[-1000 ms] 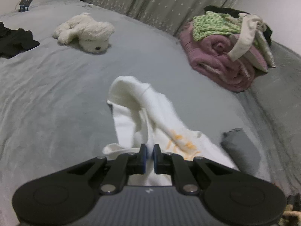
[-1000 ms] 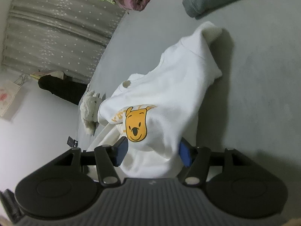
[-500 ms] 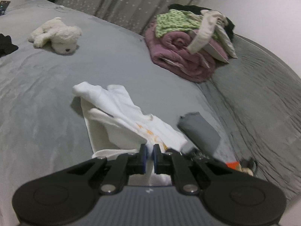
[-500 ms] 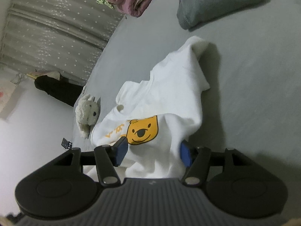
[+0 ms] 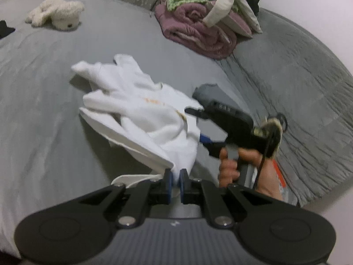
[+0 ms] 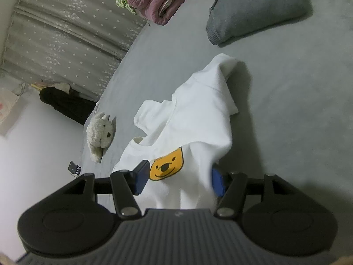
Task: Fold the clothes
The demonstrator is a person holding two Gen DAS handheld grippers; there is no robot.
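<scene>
A white sweatshirt [image 5: 141, 110] with a yellow bear print [image 6: 166, 166] lies bunched on the grey bed [image 5: 44, 88]. My left gripper [image 5: 175, 181] is shut on a pinch of its white cloth, which rises from the bed to the pads. My right gripper [image 6: 179, 180] is open, its blue pads wide apart with the printed part of the sweatshirt [image 6: 198, 119] between them. In the left wrist view the right gripper [image 5: 199, 125] reaches into the cloth from the right, held by a hand [image 5: 229, 165].
A white plush toy [image 5: 57, 12] lies at the far left of the bed. A heap of clothes with a rolled purple blanket [image 5: 198, 28] sits at the back. A folded grey garment [image 6: 253, 11] lies beyond the sweatshirt. A black garment [image 6: 64, 103] hangs by the curtain.
The left gripper has pulled its pinch of cloth up and toward itself, bunching the sweatshirt. Its view swung right, bringing the right gripper and hand into sight. The right gripper stays open.
</scene>
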